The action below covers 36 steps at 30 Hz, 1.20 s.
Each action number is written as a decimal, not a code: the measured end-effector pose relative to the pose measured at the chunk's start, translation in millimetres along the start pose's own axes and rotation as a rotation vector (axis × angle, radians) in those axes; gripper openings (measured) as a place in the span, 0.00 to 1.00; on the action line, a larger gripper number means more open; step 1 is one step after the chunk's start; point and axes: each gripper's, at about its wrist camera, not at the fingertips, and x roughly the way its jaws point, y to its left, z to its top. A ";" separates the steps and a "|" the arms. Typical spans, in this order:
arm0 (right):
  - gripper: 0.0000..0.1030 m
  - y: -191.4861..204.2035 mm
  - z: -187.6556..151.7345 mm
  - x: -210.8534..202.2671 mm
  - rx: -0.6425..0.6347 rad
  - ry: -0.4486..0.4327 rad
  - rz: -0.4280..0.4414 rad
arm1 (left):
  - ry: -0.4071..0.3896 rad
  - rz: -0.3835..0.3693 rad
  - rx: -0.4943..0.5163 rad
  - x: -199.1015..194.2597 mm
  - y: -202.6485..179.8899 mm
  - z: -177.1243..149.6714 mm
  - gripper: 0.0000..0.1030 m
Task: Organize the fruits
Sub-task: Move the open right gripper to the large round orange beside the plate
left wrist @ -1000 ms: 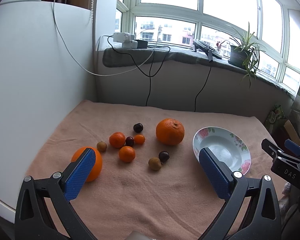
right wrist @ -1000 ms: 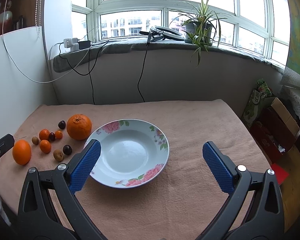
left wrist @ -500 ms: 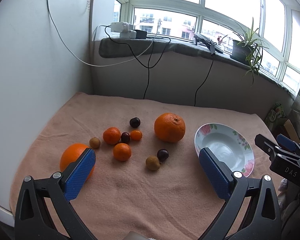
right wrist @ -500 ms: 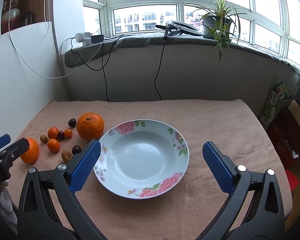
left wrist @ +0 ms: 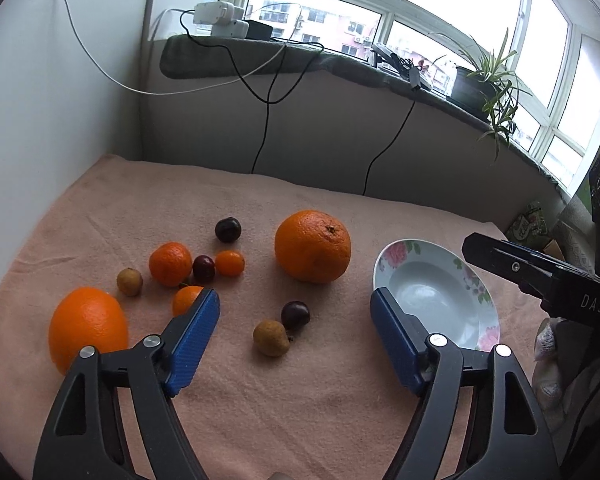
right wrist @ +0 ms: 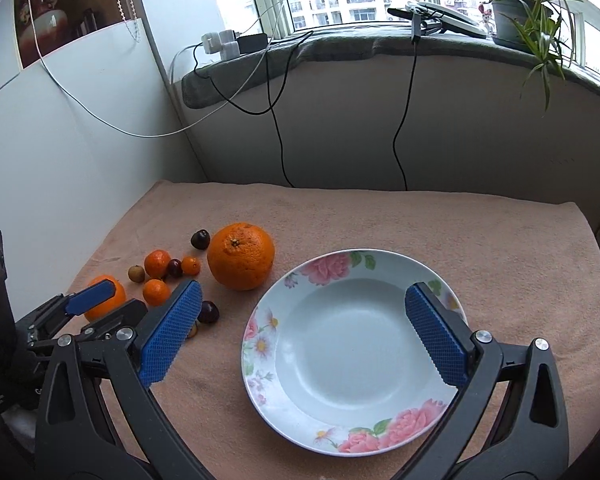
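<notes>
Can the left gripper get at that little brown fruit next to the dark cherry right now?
Probably yes. The left gripper is open, its jaws have just been closing with nothing between them, and the brown fruit lies on the cloth just ahead. Only the dark cherry touching it might get nudged.

Loose fruits (left wrist: pixel 236 280) lie left of empty plate (left wrist: pixel 436 300).

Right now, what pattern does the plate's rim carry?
Pink flowers with green leaves on the white plate; the right wrist view shows it best.
</notes>
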 end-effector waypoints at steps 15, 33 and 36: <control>0.60 15.8 32.8 97.1 0.015 0.215 0.209 | 0.098 -0.117 -0.099 50.8 12.7 13.4 0.62; 0.60 32.1 38.8 131.3 -0.062 0.283 0.221 | 0.148 -0.162 -0.150 82.1 22.1 16.5 0.54; 0.64 33.2 39.7 134.7 -0.066 0.291 0.218 | 0.152 -0.166 -0.155 85.5 22.7 17.8 0.54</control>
